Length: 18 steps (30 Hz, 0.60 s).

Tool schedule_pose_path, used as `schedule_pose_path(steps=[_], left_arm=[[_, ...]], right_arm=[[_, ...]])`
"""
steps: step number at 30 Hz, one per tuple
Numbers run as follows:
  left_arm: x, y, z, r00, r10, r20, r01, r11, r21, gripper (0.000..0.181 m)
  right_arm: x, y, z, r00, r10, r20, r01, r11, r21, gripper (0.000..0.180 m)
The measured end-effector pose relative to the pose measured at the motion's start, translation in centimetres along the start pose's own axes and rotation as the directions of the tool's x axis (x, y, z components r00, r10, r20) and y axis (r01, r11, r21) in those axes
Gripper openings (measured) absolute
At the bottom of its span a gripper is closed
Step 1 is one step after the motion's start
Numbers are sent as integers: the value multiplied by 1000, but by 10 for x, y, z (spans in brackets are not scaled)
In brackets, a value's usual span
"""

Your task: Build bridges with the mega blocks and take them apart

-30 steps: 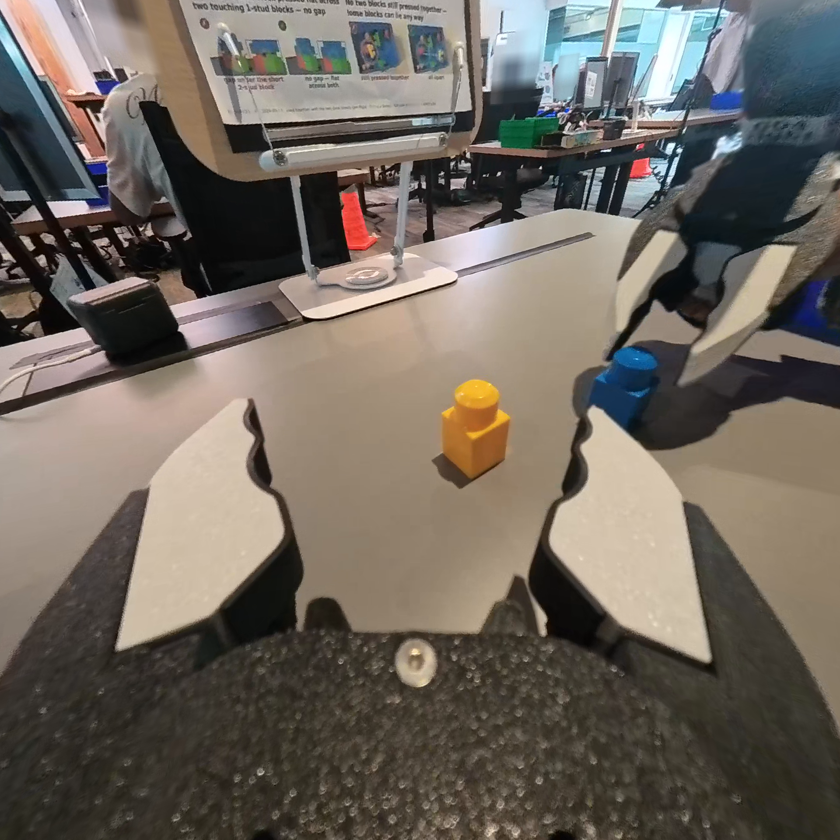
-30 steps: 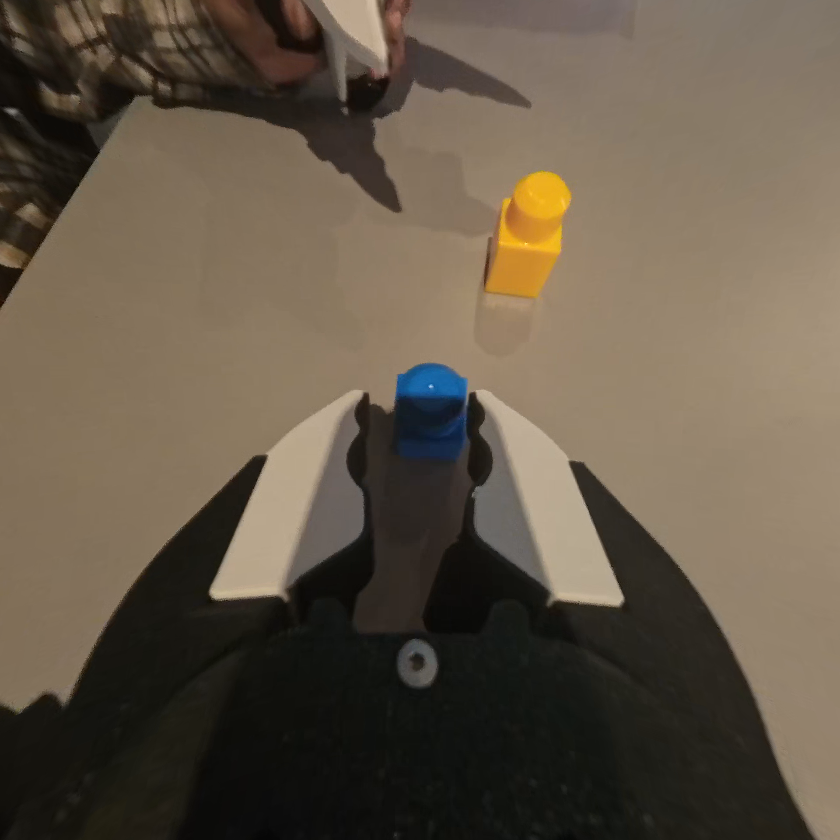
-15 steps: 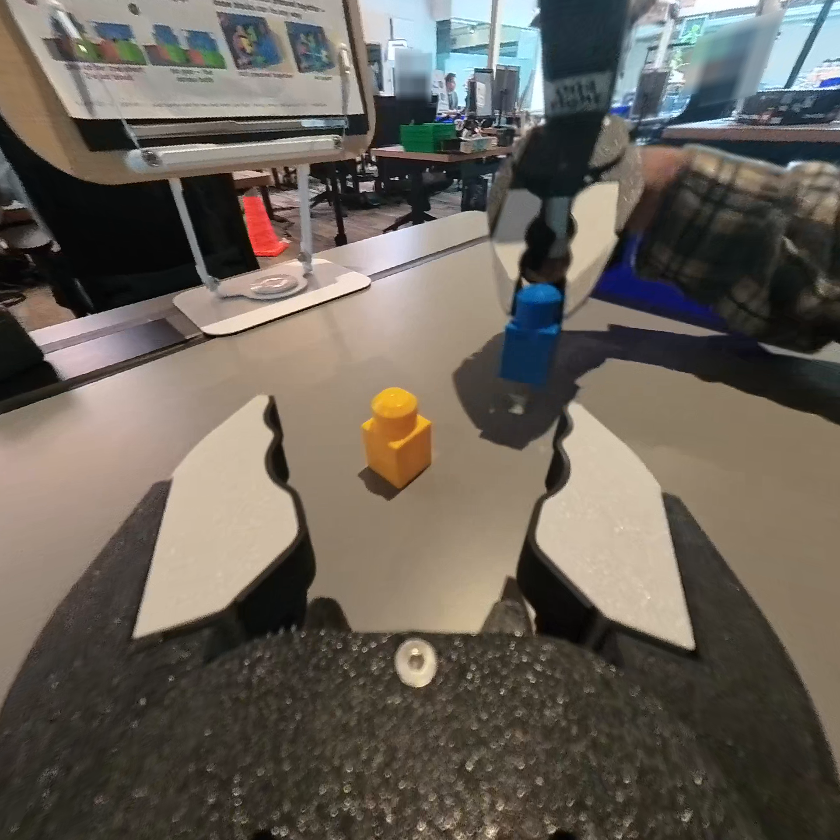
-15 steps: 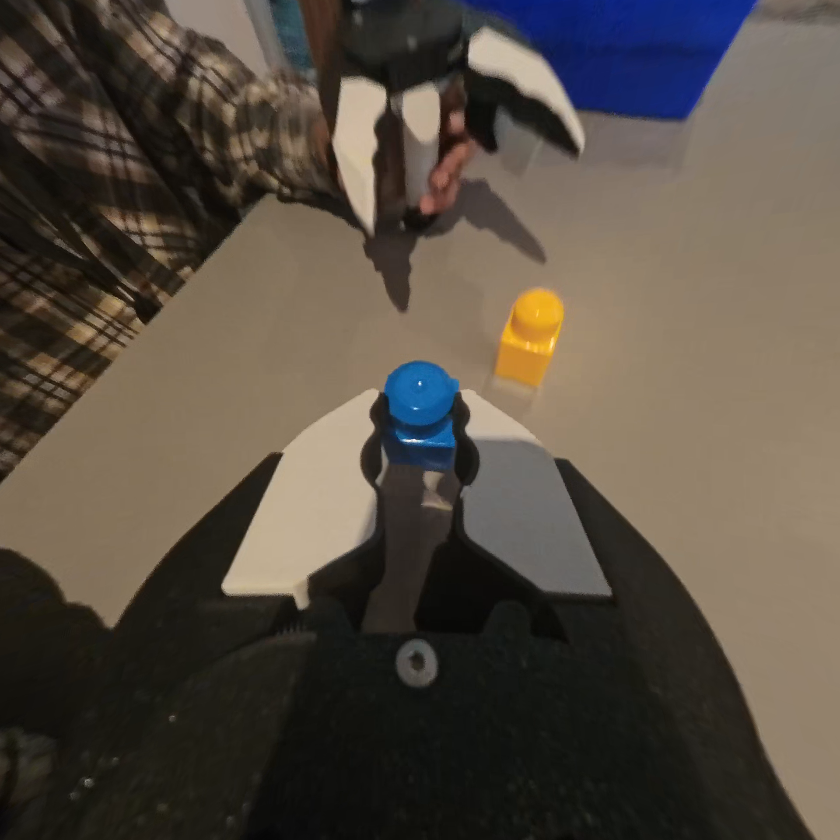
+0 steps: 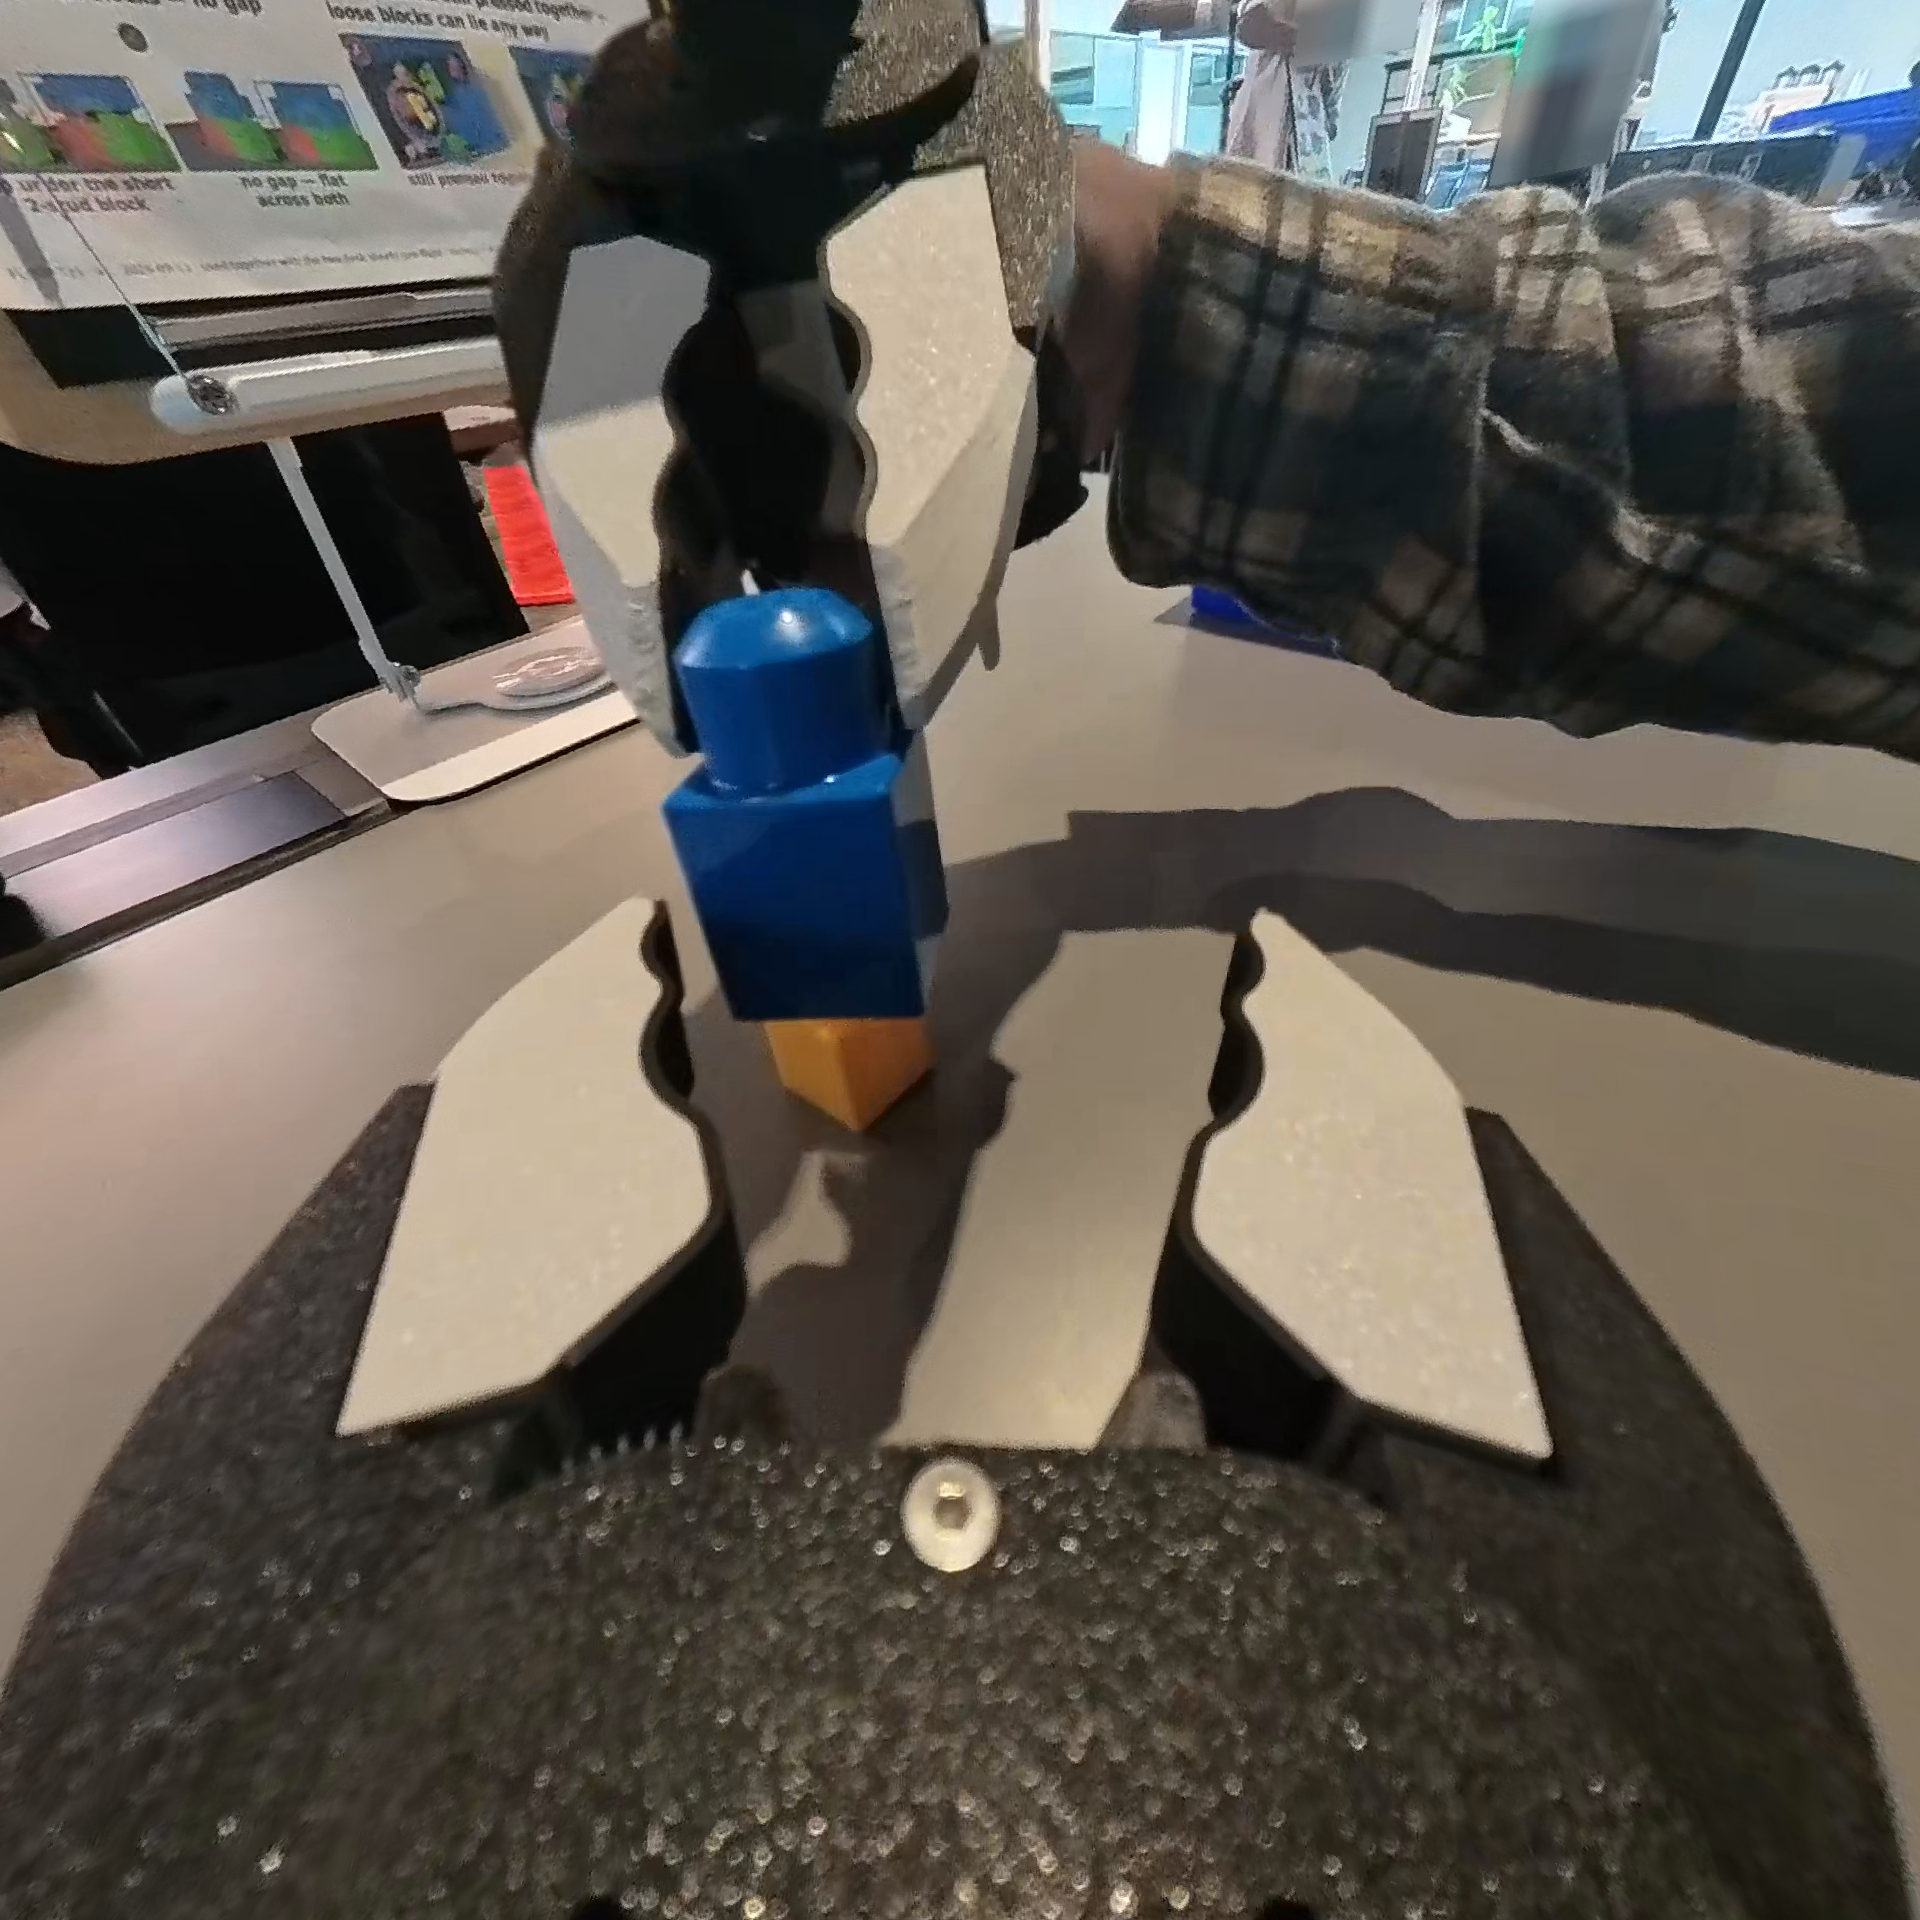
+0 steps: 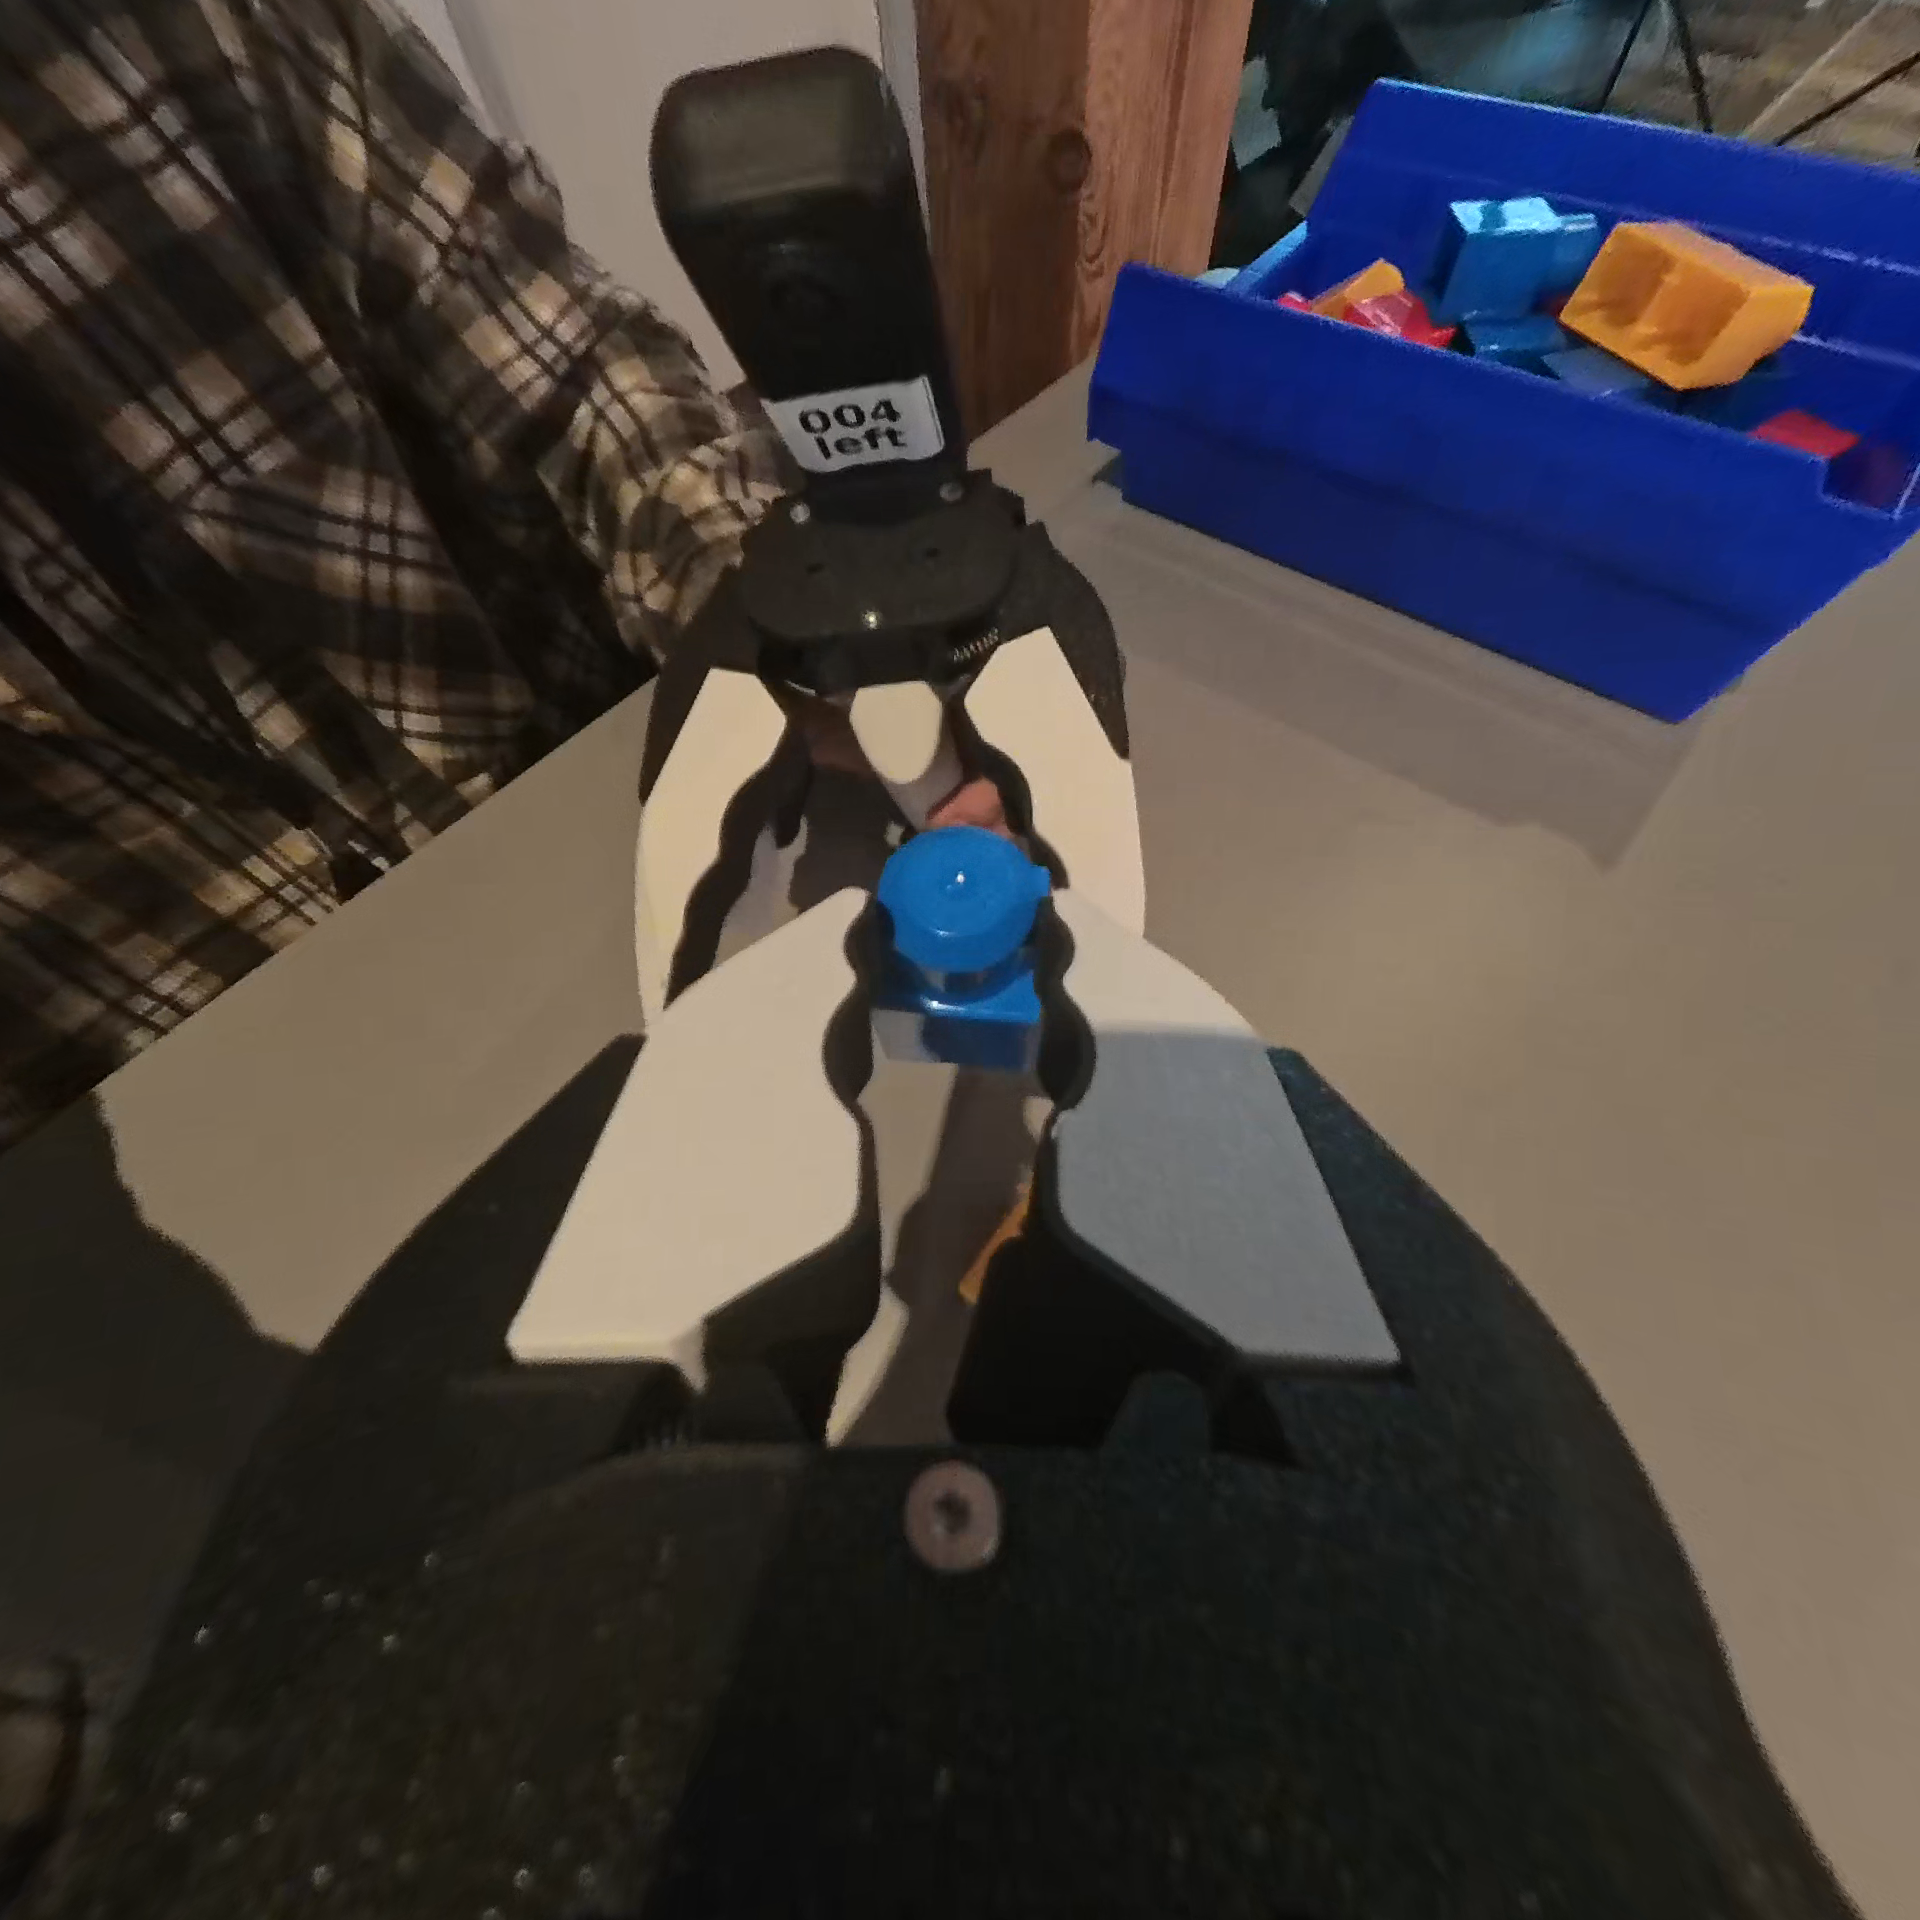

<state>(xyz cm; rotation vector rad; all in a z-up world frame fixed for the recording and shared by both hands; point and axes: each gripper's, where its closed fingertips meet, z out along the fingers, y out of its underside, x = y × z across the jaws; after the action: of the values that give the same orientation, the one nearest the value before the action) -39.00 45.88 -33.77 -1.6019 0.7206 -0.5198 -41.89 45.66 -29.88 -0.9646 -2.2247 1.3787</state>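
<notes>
Grey table [image 5: 1455,1039], blue bin [image 6: 1455,499] beyond

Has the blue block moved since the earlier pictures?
Yes. The blue block, gripped by the right hand-held gripper, went from the table beside the yellow block to directly above it.

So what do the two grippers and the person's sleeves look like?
Both the left gripper and the right gripper have speckled black bodies and flat white fingers with wavy black inner edges. A black camera bearing a white label tops the left one. Sleeves are brown plaid.
</notes>
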Motion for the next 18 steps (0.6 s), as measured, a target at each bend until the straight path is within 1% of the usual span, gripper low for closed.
schedule_pose_path(steps=[4, 8, 14, 18], left_arm=[[-2, 0, -1, 1000, -19, 5, 19, 1000, 1, 102], [-5, -1, -3, 1000, -14, 18, 14, 1000, 4, 105], [-10, -2, -5, 999, -47, 21, 46, 999, 4, 108], [-15, 5, -3, 998, -56, 43, 57, 998, -32, 109]], right_arm=[[-3, -2, 1, 1000, -12, -3, 12, 1000, -7, 27], [-8, 6, -12, 1000, 7, -30, -7, 1000, -25, 27], [-25, 44, -43, 991, 80, -106, -83, 996, -26, 27], [-26, 76, -43, 985, 124, -123, -128, 991, -29, 27]])
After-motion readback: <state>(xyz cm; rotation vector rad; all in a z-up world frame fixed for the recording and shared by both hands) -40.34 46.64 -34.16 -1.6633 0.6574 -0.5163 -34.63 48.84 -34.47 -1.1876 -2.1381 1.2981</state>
